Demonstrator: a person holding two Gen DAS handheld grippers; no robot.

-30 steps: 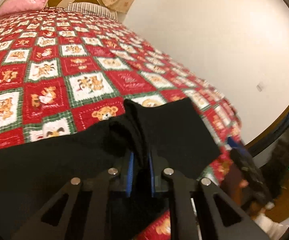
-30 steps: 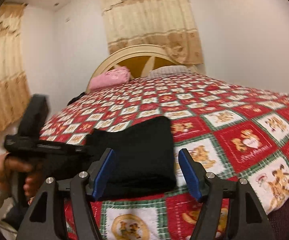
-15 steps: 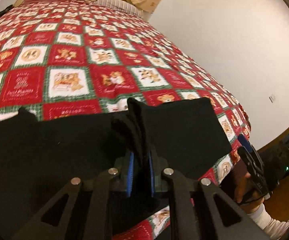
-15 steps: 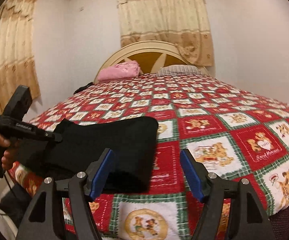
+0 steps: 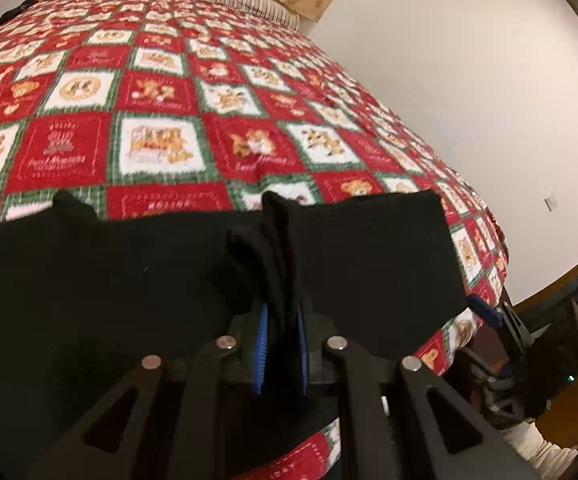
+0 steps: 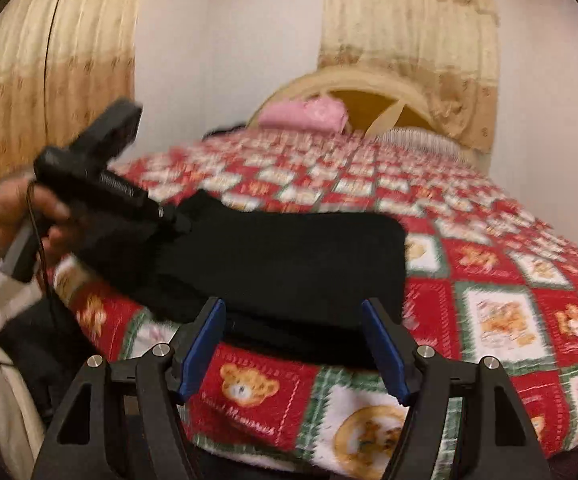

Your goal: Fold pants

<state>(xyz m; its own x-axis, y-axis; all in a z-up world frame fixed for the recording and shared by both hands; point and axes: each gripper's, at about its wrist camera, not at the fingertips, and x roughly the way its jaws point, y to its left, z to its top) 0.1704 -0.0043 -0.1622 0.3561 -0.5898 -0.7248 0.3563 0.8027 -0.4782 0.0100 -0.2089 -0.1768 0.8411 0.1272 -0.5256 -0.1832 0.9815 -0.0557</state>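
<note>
A bed (image 6: 489,264) covered by a red, white and green teddy-bear quilt (image 5: 161,120) fills both views, its foot edge running out of frame at the bottom. Behind it stand a cream arched headboard (image 6: 373,96), partly hidden by a pink pillow (image 6: 303,114), and tan curtains (image 6: 405,32) blurred by motion. The black pants (image 6: 289,264), folded into a thick slab, lie on the quilt near the foot corner; the seams and layers cannot be made out in the dark cloth. The left gripper (image 5: 281,344) has its blue pads (image 5: 263,344) squeezed onto a bunched ridge of the pants, which hides the fingertips. The right gripper (image 6: 293,344) hovers just short of the pants' near edge, its blue-padded fingers (image 6: 203,344) spread wide and holding nothing. In the right wrist view the left hand (image 6: 21,216) is smeared.
</note>
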